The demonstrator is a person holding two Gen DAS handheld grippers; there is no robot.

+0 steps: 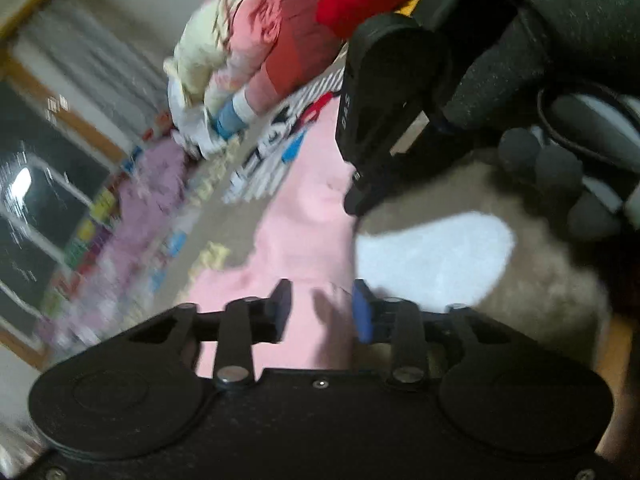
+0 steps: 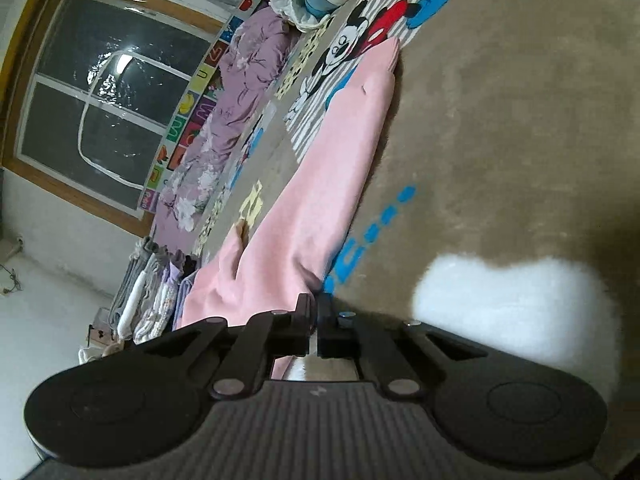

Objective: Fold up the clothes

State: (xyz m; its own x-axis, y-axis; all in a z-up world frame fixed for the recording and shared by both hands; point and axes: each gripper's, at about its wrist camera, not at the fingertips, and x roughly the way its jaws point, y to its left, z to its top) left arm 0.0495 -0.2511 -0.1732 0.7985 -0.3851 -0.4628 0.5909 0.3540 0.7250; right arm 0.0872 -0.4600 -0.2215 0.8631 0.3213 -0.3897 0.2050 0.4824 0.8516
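Inspected: a pink garment (image 2: 320, 168) laid lengthwise on a beige plush blanket (image 2: 500, 120), running from the near edge of both views toward a cartoon-print panel (image 2: 352, 40) at the far end. Appears folded into a long narrow strip, one long edge straight along the right side.

Right gripper (image 2: 314, 312): fingers brought fully together at the garment's near right corner, with pink cloth at their tips. Apparently pinching that edge; hold judged to serve as an anchor or lifting point for the next fold. From the left wrist view, seen as a dark body (image 1: 380, 120) angled down onto the same pink cloth, a gloved hand (image 1: 520, 60) behind it.

Left gripper (image 1: 320, 304): fingers parted about halfway, pink fabric lying between them but not pressed by either pad. Nothing held. Position over the near end suggests either a release or readiness for a fresh grip; which, not determinable. Left view heavily blurred on its left side.

Noted elsewhere: white patch (image 2: 512, 304) in the blanket to the near right; heap of unfolded clothes (image 1: 260, 40) at the far end; purple floral quilt (image 2: 224, 120) along the left; stack of folded items (image 2: 148, 292) near left; dark window (image 2: 100, 100) beyond.

Assessment: fold part-done; lengthwise fold apparently complete, crosswise fold outstanding.
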